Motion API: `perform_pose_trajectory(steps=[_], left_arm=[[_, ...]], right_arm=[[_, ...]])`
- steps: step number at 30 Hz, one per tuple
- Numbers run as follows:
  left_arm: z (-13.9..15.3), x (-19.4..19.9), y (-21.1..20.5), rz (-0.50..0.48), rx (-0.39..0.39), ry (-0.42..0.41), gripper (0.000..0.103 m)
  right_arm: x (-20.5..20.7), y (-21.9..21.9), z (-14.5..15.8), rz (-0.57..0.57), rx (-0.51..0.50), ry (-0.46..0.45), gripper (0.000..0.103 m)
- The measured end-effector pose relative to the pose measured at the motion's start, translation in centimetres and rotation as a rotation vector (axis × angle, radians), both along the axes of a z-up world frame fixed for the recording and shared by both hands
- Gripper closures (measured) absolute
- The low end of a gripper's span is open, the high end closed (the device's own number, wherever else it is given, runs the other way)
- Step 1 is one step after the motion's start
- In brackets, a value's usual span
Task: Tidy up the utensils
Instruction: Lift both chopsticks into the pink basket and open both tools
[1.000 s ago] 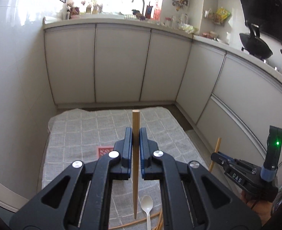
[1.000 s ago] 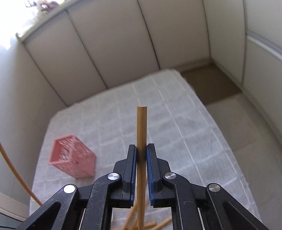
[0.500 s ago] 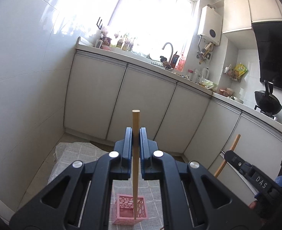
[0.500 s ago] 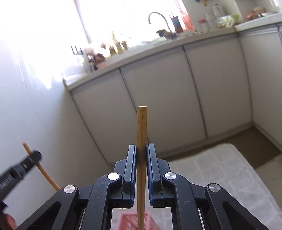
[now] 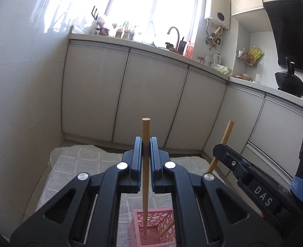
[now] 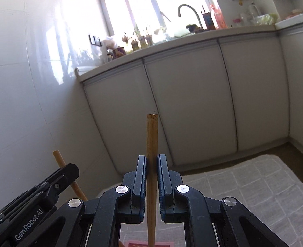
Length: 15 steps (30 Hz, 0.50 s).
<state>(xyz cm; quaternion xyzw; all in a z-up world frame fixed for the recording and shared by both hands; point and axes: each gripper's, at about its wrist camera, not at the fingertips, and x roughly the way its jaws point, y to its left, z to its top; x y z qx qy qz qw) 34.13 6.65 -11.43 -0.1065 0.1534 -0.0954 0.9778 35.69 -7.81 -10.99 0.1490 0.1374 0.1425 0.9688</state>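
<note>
My left gripper [image 5: 145,144] is shut on a wooden chopstick [image 5: 145,181] held upright; its lower tip reaches down inside the pink perforated basket [image 5: 139,230] below. My right gripper [image 6: 152,162] is shut on a second wooden chopstick [image 6: 151,185], also upright, its lower end over the basket rim [image 6: 165,244]. In the left wrist view the right gripper [image 5: 219,150] is at the right with its chopstick [image 5: 226,135], whose lower end shows inside the basket. In the right wrist view the left gripper [image 6: 71,170] is at the lower left with its chopstick [image 6: 57,158].
The basket stands on a grey checked cloth [image 5: 73,164] over a low table. White cabinets [image 5: 151,94] run behind and to the right, with a sink tap [image 5: 175,30] and a wok [image 5: 291,84] on the counter. A tiled wall [image 5: 17,92] is at the left.
Both grippers have tilted up from looking down at the cloth and moved over the pink basket. The chopstick tips now reach into the basket. The loose utensils have left the view.
</note>
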Motion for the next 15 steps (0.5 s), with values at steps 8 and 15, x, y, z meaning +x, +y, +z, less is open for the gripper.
perform_pose_trajectory(steps=[8,15], left_arm=[[-0.8,0.8,-0.6,-0.046,-0.029,0.079,0.087],[1.1,-0.5,-0.1,-0.022,-0.064,0.155,0.048]], right_arm=[[1.2,-1.1,-2.0,0.033,0.029,0.085,0.091],[-0.9,-3.1,0.2,0.008,0.056,0.106,0.063]])
